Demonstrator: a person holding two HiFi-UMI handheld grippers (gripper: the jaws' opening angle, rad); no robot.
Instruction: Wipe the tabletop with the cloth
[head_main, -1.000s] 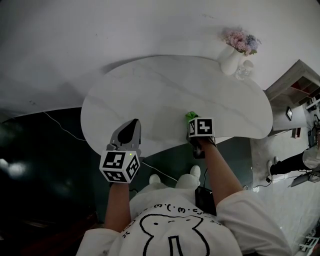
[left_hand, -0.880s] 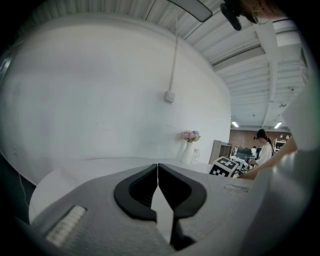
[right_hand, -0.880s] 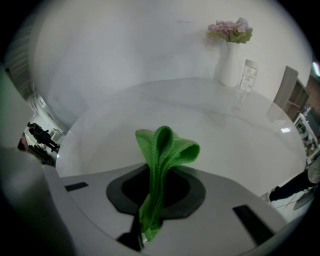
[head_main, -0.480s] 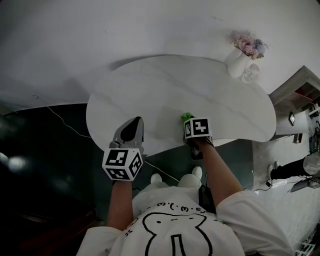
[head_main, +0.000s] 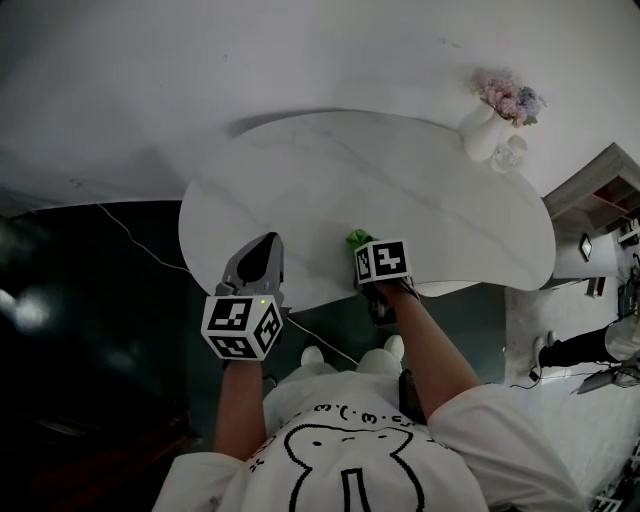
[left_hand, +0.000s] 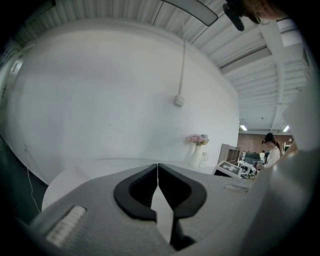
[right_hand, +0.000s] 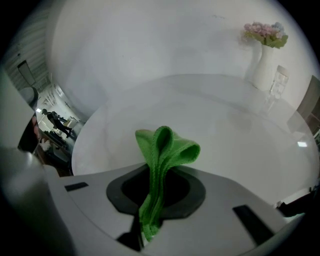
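A green cloth (right_hand: 161, 165) is bunched and pinched in my right gripper (right_hand: 155, 200), its folded end sticking out over the white marble tabletop (right_hand: 200, 115). In the head view the cloth (head_main: 357, 240) peeks out ahead of the right gripper (head_main: 365, 255) near the table's front edge, a bit right of centre. My left gripper (head_main: 258, 262) hovers at the front left edge of the tabletop (head_main: 330, 180). Its jaws meet with nothing between them in the left gripper view (left_hand: 158, 172).
A white vase of pink flowers (head_main: 490, 125) and a clear glass (head_main: 510, 153) stand at the table's far right. A white wall rises behind the table. Dark floor (head_main: 90, 300) with a thin cable lies to the left. A shelf unit (head_main: 600, 190) stands at right.
My right gripper has slid left along the front edge with the cloth. The left gripper has stayed nearly still.
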